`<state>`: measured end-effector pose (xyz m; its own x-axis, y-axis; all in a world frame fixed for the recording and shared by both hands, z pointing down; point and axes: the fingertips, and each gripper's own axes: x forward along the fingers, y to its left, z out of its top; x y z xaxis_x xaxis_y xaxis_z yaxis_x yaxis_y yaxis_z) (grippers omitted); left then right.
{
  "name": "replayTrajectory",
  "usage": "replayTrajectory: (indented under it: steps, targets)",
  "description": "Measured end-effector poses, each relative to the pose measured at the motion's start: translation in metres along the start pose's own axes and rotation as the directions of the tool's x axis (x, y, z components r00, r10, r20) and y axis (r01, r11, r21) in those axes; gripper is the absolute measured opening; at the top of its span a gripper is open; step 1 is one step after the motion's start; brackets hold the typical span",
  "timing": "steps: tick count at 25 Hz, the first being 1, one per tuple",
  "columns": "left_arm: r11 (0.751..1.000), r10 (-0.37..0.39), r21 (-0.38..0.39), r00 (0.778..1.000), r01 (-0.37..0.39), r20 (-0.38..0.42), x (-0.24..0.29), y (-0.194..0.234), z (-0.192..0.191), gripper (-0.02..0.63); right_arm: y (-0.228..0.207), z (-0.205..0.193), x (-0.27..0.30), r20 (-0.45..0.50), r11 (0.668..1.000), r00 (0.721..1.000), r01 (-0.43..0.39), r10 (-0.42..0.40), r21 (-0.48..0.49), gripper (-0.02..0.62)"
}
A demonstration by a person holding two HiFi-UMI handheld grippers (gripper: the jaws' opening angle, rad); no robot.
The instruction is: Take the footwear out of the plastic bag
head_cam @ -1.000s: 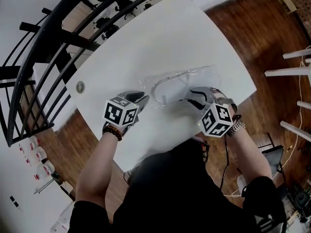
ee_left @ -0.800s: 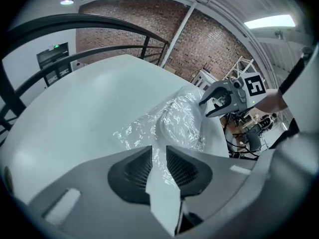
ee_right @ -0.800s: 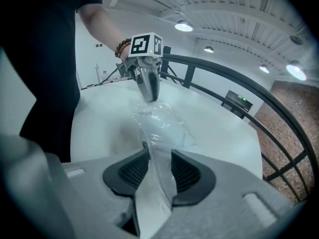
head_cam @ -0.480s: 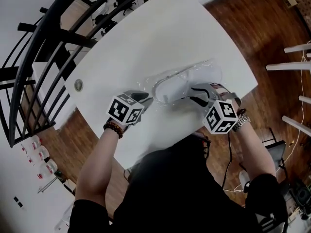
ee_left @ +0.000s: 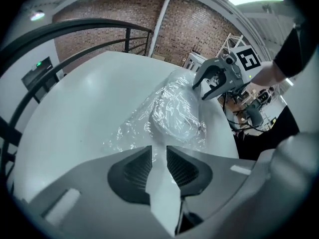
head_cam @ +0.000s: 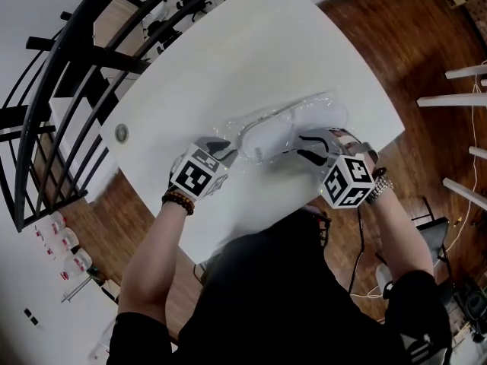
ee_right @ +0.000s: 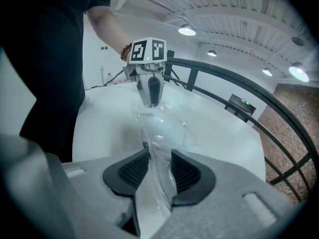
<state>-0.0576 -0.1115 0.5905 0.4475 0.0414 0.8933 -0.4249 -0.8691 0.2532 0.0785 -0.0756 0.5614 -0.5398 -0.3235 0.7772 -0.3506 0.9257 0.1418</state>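
Note:
A clear plastic bag lies crumpled on the white table, and a white piece of footwear shows through it. My left gripper sits at the bag's left end. In the left gripper view the film reaches its jaw tips. From the right gripper view that gripper looks shut on the film, which rises to it. My right gripper is at the bag's right end. Crinkled film runs between its pads, and the jaws stand narrow on it.
A black metal railing runs along the table's far left side. A round grommet sits in the tabletop near the left edge. Wooden floor lies past the right edge, with white frames standing there.
Both grippers and the bag have shifted slightly up the picture, and the left gripper has come closer to the bag's left end. The jaws look the same.

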Motion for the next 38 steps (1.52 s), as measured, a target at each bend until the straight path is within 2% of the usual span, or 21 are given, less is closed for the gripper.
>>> replayTrajectory:
  steps: [3,6,9,12,16,20,24,28,32,34,36,38]
  targets:
    - [0.995,0.057,0.083,0.998,-0.055,-0.02,0.002,0.007,-0.002,0.109,0.0,0.0,0.001,0.003,1.0,1.0,-0.002,0.002,0.001,0.132]
    - [0.994,0.053,0.097,0.999,-0.052,-0.003,0.003,0.003,0.002,0.106,-0.001,0.0,0.001,0.005,1.0,1.0,-0.002,0.002,0.0,0.13]
    - [0.999,-0.012,0.033,0.998,0.01,0.054,0.002,-0.006,0.01,0.106,-0.001,0.0,0.002,0.008,1.0,1.0,0.0,0.0,0.002,0.13]
    - [0.99,-0.105,-0.074,0.984,0.117,0.145,-0.002,-0.012,0.023,0.107,-0.003,0.0,0.003,0.011,1.0,1.0,0.002,-0.002,0.005,0.13]
    - [0.946,-0.195,-0.221,0.96,0.237,0.199,0.0,-0.018,0.027,0.135,-0.002,-0.001,0.003,0.014,1.0,1.0,0.002,-0.002,0.009,0.13]
    - [0.906,-0.201,-0.338,0.961,0.255,0.188,0.009,-0.016,0.018,0.167,-0.001,0.0,0.003,0.02,1.0,1.0,0.004,-0.004,0.011,0.13]
    - [0.832,-0.224,-0.458,0.945,0.313,0.238,0.012,-0.015,0.02,0.17,-0.002,0.0,0.003,0.027,1.0,1.0,0.009,-0.009,0.019,0.13]
    - [0.783,-0.232,-0.518,0.935,0.344,0.27,0.012,-0.017,0.025,0.161,-0.001,-0.001,0.005,0.033,1.0,0.999,0.014,-0.015,0.023,0.129]
    - [0.77,-0.226,-0.538,0.935,0.343,0.273,0.012,-0.017,0.024,0.113,-0.003,0.002,0.004,0.043,0.999,0.999,0.03,-0.032,0.036,0.127]
    - [0.768,-0.216,-0.542,0.935,0.34,0.281,0.01,-0.015,0.023,0.1,-0.006,0.004,0.0,0.074,0.996,0.996,0.04,-0.045,0.077,0.127]
    - [0.768,-0.205,-0.545,0.935,0.338,0.291,0.007,-0.013,0.022,0.086,-0.016,0.008,-0.01,0.12,0.986,0.99,0.058,-0.078,0.159,0.127]
    - [0.767,-0.197,-0.545,0.933,0.339,0.302,0.004,-0.013,0.022,0.077,-0.033,0.007,-0.026,0.16,0.958,0.977,0.09,-0.137,0.274,0.129]
